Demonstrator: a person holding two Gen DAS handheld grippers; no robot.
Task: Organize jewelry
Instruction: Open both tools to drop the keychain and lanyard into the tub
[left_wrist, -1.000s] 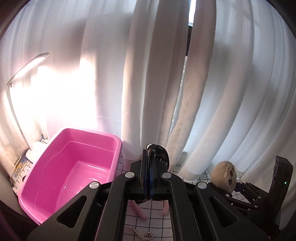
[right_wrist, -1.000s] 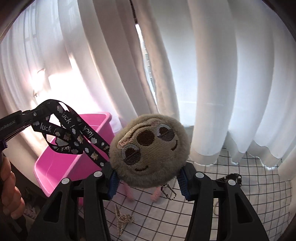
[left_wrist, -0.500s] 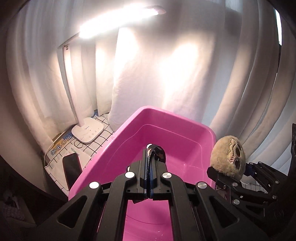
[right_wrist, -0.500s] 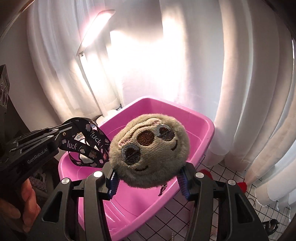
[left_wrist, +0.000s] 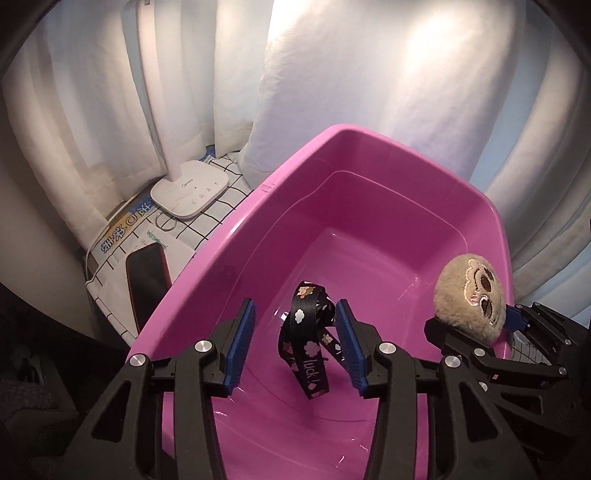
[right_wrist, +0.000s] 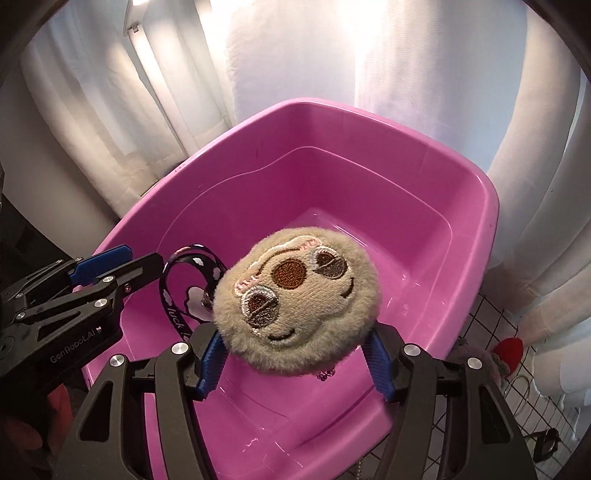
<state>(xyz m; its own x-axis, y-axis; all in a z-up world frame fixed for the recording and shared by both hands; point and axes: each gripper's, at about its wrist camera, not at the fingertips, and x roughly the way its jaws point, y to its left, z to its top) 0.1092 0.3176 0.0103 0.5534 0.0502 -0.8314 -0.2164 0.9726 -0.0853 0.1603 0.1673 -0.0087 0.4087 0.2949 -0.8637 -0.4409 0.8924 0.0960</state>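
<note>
Both grippers hang over a pink plastic tub (left_wrist: 369, 133) (right_wrist: 332, 103). My left gripper (left_wrist: 295, 310) (right_wrist: 136, 260) has its jaws opening. A black "luck" lanyard (left_wrist: 308, 354) (right_wrist: 173, 306) stands loose between the blue pads, leaning by the right one and dropping into the tub. A round beige plush face charm (right_wrist: 295, 299) (left_wrist: 469, 295) sits at the tips of my right gripper (right_wrist: 295, 336), whose jaws are also opening. Its blue pads (right_wrist: 210, 356) have spread away from the plush's sides. A small chain dangles under the plush.
Left of the tub on a checked cloth stand a white desk lamp base (left_wrist: 190, 190), a metal ring (left_wrist: 165, 223) and a dark phone (left_wrist: 147, 280). To the tub's right lie a red item (right_wrist: 509, 349), a ring (right_wrist: 517, 391) and a black clip (right_wrist: 546, 443). White curtains hang behind.
Both grippers swung left from over the checked cloth to above the pink tub and tilted down. The left jaws went from shut on the lanyard to apart. The right pads widened around the plush.
</note>
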